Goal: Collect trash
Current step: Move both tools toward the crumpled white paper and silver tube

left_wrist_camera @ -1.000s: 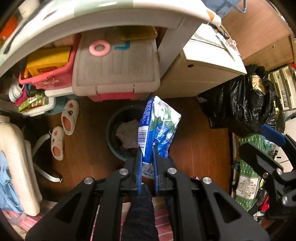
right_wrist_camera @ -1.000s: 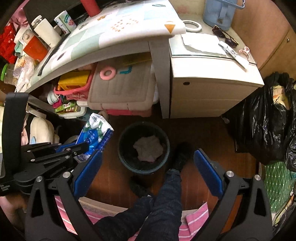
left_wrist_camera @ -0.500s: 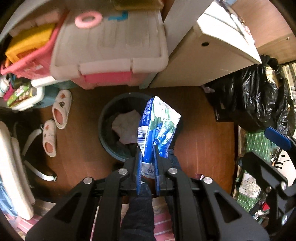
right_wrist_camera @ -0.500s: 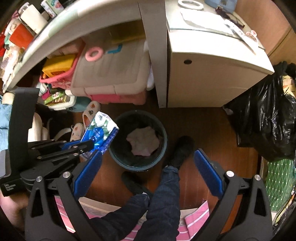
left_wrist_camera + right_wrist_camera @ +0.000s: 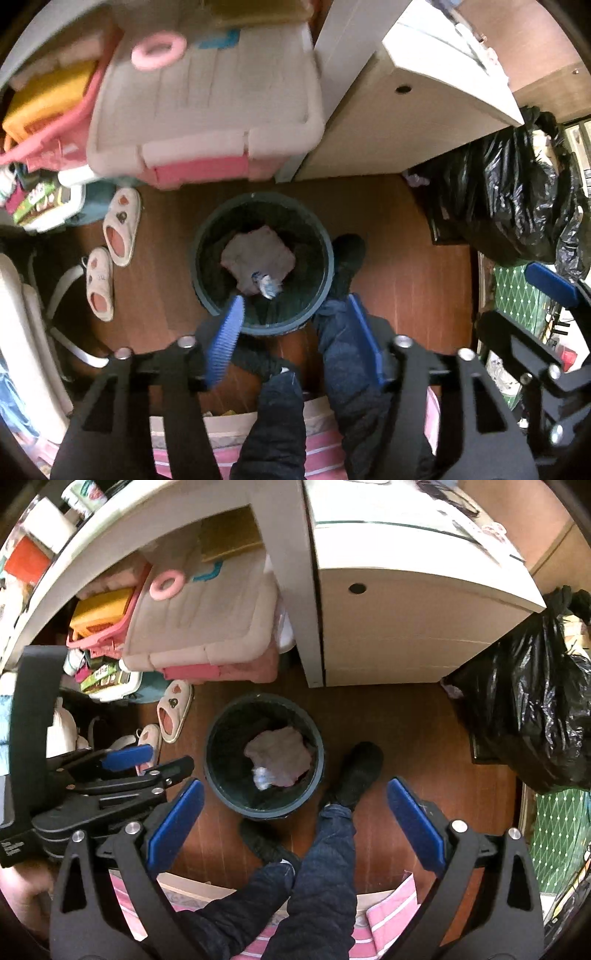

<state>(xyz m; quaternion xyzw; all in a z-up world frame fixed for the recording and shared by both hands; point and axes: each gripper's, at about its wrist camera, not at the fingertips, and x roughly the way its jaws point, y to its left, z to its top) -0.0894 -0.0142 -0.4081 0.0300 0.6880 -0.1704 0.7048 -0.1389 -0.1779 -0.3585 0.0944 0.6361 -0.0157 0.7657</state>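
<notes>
Your crumpled blue-and-white plastic wrapper (image 5: 266,285) lies inside the round dark-green waste bin (image 5: 207,295), on the near edge of a pale pink wad of paper or cloth (image 5: 258,254). It's too bunched up to read a long axis or heading; from the right wrist cam it shows only as a small whitish scrap (image 5: 261,775) at the same spot.

The bin stands upright on a reddish-brown wood floor (image 5: 406,266), in front of a white cabinet w/ a round hole (image 5: 402,89) and a beige-lidded pink storage box (image 5: 207,110) tucked under the white counter (image 5: 184,513). A pink ring (image 5: 158,55) sits on the box lid. Two white-and-pink slippers (image 5: 122,225) lie left of the bin; a stuffed black garbage bag (image 5: 502,199) slumps to the right.

Your left tool (image 5: 295,332) hangs directly above the bin, pointing down, blue pads spread wide, nothing between them. Your right tool (image 5: 295,812) also points down at the floor just nearside of the bin, jaws wide apart and unloaded. Your legs in dark jeans (image 5: 325,867) and a dark-socked foot (image 5: 358,771) show beside the bin.
</notes>
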